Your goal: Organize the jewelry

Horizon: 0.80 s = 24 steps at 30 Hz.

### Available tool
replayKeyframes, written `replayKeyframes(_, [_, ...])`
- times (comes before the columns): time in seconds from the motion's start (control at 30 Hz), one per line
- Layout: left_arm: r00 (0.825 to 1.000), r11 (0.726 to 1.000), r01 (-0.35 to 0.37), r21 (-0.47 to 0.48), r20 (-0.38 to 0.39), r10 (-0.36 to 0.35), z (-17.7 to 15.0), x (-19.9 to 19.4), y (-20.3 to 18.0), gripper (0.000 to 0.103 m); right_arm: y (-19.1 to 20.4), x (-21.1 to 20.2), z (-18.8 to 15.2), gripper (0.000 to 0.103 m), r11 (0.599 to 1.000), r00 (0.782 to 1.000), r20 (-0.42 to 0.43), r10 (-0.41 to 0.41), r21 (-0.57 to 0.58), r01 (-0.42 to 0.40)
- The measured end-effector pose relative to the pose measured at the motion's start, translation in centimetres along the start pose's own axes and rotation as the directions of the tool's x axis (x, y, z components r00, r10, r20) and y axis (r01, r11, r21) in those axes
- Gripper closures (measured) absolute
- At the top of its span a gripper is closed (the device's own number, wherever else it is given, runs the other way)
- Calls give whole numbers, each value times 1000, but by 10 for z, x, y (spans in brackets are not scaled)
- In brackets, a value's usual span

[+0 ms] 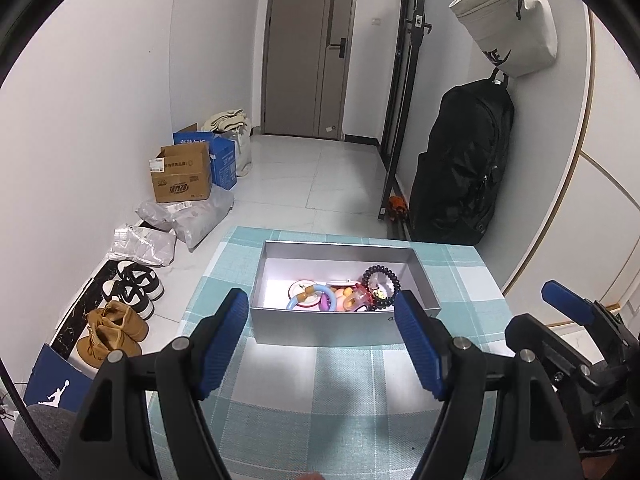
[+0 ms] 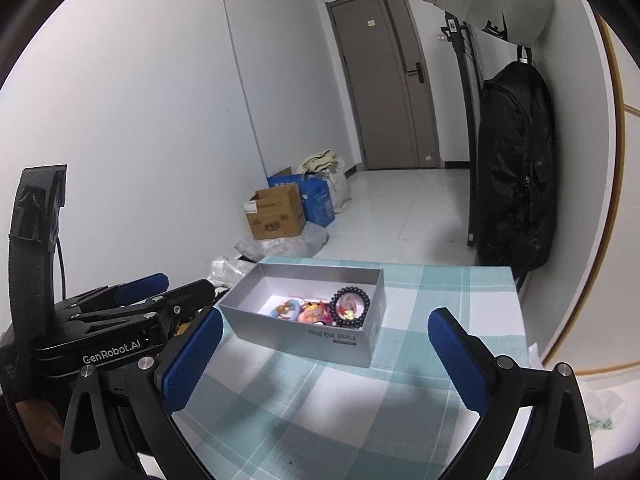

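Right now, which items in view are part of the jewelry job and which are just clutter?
Job:
- grey box on the checked tablecloth
- black bead bracelet in it
- blue ring and pink pieces in it
- left hand-held gripper, right hand-held gripper, both open and empty

Lying about:
- cardboard boxes
- shoes
- black backpack
- white bag

Black hand-held gripper (image 1: 322,342) frame, ribbed blue pads (image 1: 224,340), silver screws, white "GenRobot.AI" lettering (image 2: 111,353)

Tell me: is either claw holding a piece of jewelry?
No. The left claw and right claw are both open and empty, short of the box.
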State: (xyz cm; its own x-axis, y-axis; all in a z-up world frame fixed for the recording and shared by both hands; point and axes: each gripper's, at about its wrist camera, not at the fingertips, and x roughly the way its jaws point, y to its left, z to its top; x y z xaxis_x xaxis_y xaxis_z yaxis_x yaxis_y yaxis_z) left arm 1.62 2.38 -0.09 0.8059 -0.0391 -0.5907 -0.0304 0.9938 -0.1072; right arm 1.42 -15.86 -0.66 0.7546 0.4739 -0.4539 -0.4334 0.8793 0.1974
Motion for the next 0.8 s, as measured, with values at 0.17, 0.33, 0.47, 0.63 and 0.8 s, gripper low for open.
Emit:
replayKeyframes(0.17, [1000,1000,10,6,7,-10,0,-1,-2,32,-1,-2,1,0,1000,1000,11,-14,5,14])
replayKeyframes(0.33, [1000,1000,18,7,16,-18,-1,-4,-2,32,-3,-2,1,0,1000,1000,8,-22,10,22])
replayKeyframes(0.47, [1000,1000,24,10,12,-24,-1,-3,-3,32,-4,-1,1,0,1000,1000,4,-14,22,14])
replayKeyframes(0.63, [1000,1000,21,11,13,-22,0,-4,-3,32,-3,-2,1,0,1000,1000,10,-14,16,14])
replayKeyframes(0.8, [1000,1000,25,8,9,-25,0,-4,-2,32,-3,-2,0,0,1000,1000,9,-15,19,15])
